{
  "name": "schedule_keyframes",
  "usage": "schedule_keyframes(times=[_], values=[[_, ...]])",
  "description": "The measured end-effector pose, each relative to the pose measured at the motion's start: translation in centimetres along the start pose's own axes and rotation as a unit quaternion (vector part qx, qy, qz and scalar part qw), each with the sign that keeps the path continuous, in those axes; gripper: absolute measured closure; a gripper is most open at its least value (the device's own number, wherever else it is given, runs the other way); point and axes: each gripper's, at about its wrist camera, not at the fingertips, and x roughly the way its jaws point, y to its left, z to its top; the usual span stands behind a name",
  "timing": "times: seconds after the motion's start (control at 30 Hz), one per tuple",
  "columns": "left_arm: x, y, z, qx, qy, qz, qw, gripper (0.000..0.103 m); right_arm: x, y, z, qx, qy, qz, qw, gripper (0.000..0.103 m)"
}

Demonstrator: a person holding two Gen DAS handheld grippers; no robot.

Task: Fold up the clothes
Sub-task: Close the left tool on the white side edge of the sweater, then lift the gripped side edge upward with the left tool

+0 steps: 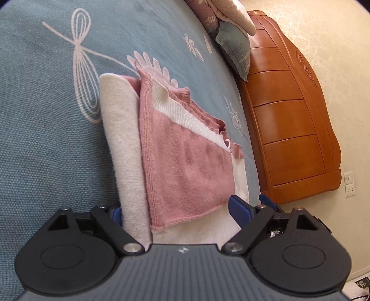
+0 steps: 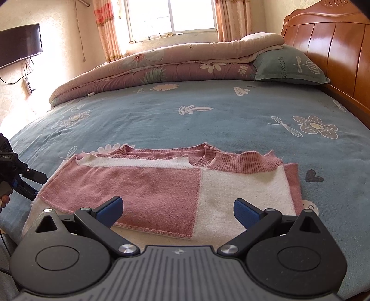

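A pink and white knitted sweater (image 1: 185, 166) (image 2: 143, 185) lies folded flat on the blue flowered bedsheet (image 2: 208, 111), a pink sleeve panel laid over its white body. My left gripper (image 1: 178, 210) is open at one end of the sweater, its blue pads (image 1: 240, 208) wide apart with the cloth's edge between them, not pinched. My right gripper (image 2: 179, 207) is also open, hovering over the near hem with nothing held. In the right wrist view the left gripper (image 2: 13, 176) shows at the left edge, by the sweater's left end.
A wooden headboard (image 2: 335, 53) (image 1: 289, 115) runs along the bed's right side, with a blue-green pillow (image 2: 289, 64) against it. A rolled quilt (image 2: 161, 67) lies across the far side under the window (image 2: 171, 16). A TV (image 2: 20, 44) hangs on the left wall.
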Motion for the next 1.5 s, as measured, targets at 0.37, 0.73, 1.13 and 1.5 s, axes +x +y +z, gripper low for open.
schedule_keyframes(times=[0.37, 0.73, 1.13, 1.5], values=[[1.5, 0.2, 2.3, 0.004, 0.026, 0.023, 0.9994, 0.077, 0.6, 0.5, -0.5, -0.01, 0.017, -0.001, 1.0, 0.0], [2.5, -0.8, 2.9, 0.034, 0.055, 0.079, 0.9948, 0.079, 1.6, 0.6, -0.4, -0.003, 0.028, 0.017, 0.999, 0.0], [2.2, -1.3, 2.5, 0.054, 0.032, 0.095, 0.9935, 0.079, 5.2, 4.7, 1.3, 0.049, 0.043, 0.131, 0.989, 0.0], [1.8, -1.1, 2.0, 0.063, 0.02, 0.085, 0.9942, 0.079, 9.5, 7.2, 0.6, 0.077, 0.048, 0.109, 0.99, 0.0]])
